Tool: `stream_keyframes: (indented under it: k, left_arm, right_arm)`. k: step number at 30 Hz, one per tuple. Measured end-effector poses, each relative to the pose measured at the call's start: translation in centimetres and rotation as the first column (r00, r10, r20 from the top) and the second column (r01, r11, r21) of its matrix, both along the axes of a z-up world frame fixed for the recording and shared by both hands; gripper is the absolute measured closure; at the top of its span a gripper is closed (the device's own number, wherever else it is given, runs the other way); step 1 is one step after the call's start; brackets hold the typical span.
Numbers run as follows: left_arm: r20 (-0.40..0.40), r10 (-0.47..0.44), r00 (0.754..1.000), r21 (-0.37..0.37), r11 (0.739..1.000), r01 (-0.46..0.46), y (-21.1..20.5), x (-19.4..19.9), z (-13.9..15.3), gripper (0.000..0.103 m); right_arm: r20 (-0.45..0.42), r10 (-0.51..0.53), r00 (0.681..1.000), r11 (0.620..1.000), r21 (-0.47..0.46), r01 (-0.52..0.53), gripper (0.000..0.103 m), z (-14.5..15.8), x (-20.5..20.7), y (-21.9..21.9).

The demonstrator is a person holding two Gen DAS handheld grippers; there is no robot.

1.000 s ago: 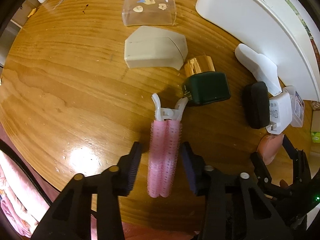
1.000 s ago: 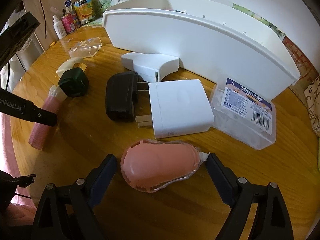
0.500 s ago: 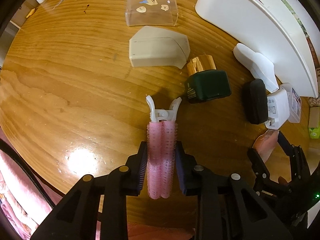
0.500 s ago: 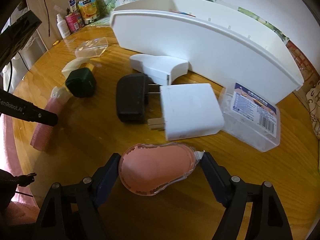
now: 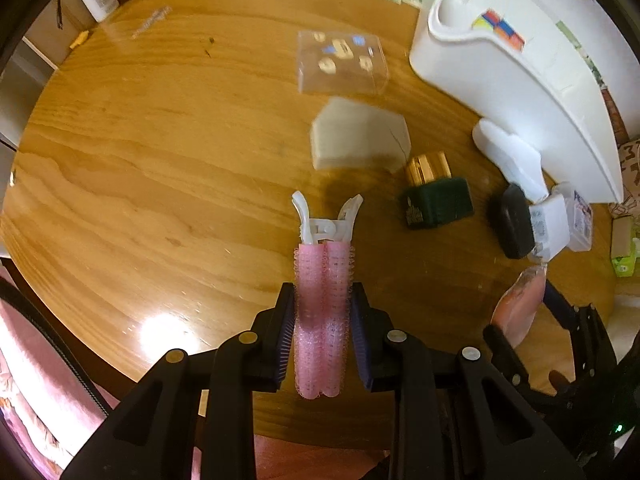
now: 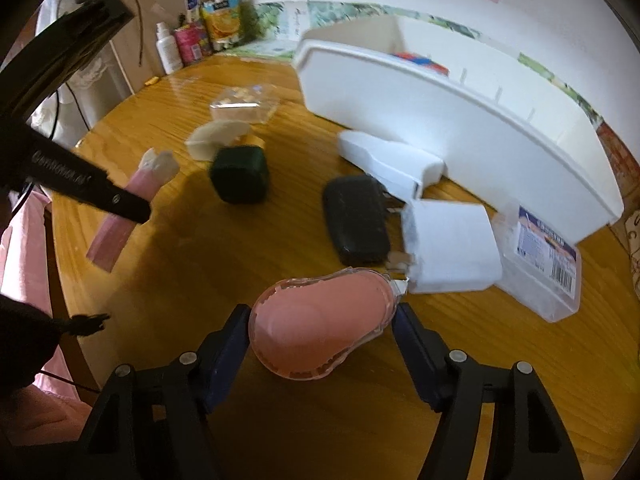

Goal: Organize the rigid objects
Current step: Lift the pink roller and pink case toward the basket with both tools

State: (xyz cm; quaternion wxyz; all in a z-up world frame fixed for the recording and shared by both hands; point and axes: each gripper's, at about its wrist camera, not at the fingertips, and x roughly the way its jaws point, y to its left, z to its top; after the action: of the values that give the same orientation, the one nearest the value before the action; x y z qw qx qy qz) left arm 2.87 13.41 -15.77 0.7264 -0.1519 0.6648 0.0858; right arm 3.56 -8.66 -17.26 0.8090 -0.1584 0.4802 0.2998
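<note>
Left gripper (image 5: pixel 322 336) is pointing pretty much straight down, pads clamped tight on the pink hair-roller clip (image 5: pixel 322 300). Right gripper (image 6: pixel 322 344) is angled down steeply, its jaws have just been closing in, both pads now touching the pink tape dispenser (image 6: pixel 320 328) sitting between them

I can't read the label (image 6: pixel 548 248) on the clear box; it's blurred. The left gripper (image 6: pixel 92 196) hides the curler's (image 6: pixel 116 232) middle.
</note>
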Motion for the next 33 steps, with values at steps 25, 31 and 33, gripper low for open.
stream_keyframes:
  k: [25, 31, 33]
  left_arm:
    - [0.351, -0.155, 0.924, 0.122, 0.985, 0.119, -1.2, 7.4, 12.1, 0.075]
    - [0.412, -0.183, 0.892, 0.127, 0.982, 0.143, -2.9, 9.5, 13.9, 0.075]
    - [0.435, -0.192, 0.880, 0.122, 0.981, 0.153, -3.5, 10.1, 14.3, 0.075]
  right_arm:
    - [0.332, -0.055, 0.942, 0.990, 0.139, 0.009, 0.031, 12.1, 2.4, 0.1]
    - [0.407, -0.105, 0.907, 0.986, 0.162, 0.041, 0.031, 14.0, 3.7, -1.4]
    - [0.427, -0.129, 0.895, 0.984, 0.170, 0.060, 0.031, 14.3, 4.1, -1.9]
